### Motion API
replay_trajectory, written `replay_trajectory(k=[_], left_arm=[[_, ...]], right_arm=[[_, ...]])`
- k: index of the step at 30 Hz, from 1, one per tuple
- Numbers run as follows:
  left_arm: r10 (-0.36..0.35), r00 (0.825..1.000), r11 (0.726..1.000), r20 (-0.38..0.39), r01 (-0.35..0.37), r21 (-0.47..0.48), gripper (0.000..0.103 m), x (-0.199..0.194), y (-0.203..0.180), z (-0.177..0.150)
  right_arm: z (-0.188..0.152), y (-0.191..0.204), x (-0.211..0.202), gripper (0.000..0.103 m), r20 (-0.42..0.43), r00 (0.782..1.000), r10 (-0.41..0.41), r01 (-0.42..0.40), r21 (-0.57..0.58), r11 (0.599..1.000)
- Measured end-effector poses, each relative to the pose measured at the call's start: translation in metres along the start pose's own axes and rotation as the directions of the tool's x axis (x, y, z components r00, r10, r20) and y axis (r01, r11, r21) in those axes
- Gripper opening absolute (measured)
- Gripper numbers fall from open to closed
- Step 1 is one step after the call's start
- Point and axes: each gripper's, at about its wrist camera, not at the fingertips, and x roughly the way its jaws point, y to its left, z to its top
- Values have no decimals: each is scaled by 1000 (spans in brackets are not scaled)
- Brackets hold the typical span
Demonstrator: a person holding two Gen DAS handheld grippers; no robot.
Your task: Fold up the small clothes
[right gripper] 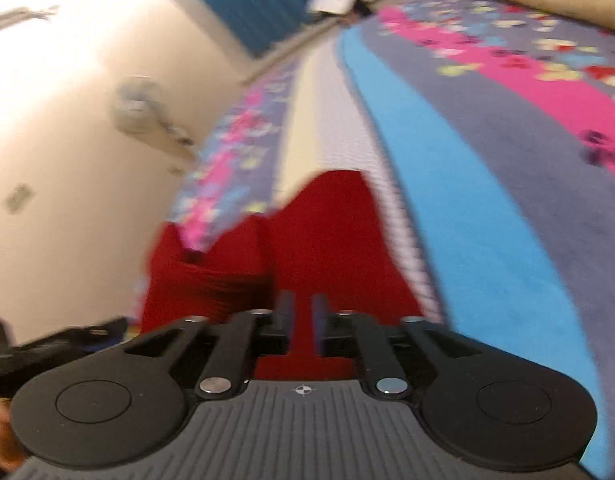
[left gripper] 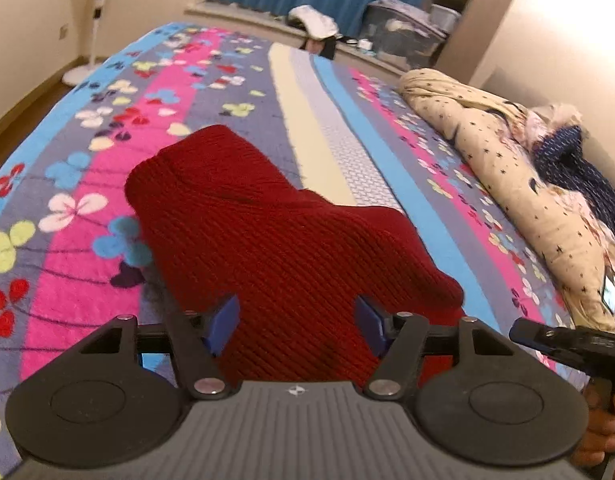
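Left wrist: left tool [left gripper: 297, 322] agape over red knit [left gripper: 275, 232] on floral bedspread [left gripper: 67, 200]; right tool [right gripper: 302, 326] pinching knit.

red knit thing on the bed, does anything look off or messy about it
The red knit garment isn't flat: it lies bunched and askew across the floral blanket, with one end humped up. The right claw is nearly closed on its near edge; the left claw is open over it. No damage visible.

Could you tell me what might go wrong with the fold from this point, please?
The left gripper is open over the red knit, so that side may sag or unfold. The right gripper pinches only a thin edge of the knit; the blurred view suggests quick motion, so it could slip free.
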Motion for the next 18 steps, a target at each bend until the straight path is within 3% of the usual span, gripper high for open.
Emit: replay_trajectory(k=[2, 6, 10, 14, 16, 17, 18], left_arm=[[11, 1000, 1000, -23, -12, -18, 65, 6, 5, 3], [35, 999, 999, -24, -36, -17, 65, 6, 9, 8], [41, 999, 998, -18, -42, -39, 65, 1, 17, 11], [51, 999, 997, -10, -52, -48, 65, -3, 27, 12], [58, 998, 997, 0, -58, -55, 65, -6, 31, 13], [60, 998, 996, 7, -59, -64, 65, -7, 33, 14], [61, 998, 995, 13, -59, -75, 65, -8, 35, 15]], right_arm=[[3, 1, 8, 65, -14, 999, 39, -39, 0, 999], [5, 15, 44, 74, -85, 991, 107, -106, 11, 994], [11, 36, 89, 74, -167, 977, 133, -138, -19, 990], [18, 57, 123, 79, -185, 971, 149, -167, -85, 982], [17, 75, 133, 75, -194, 968, 158, -193, -178, 965], [15, 82, 129, 60, -192, 969, 158, -202, -239, 950], [12, 91, 126, 38, -183, 971, 154, -205, -307, 929]])
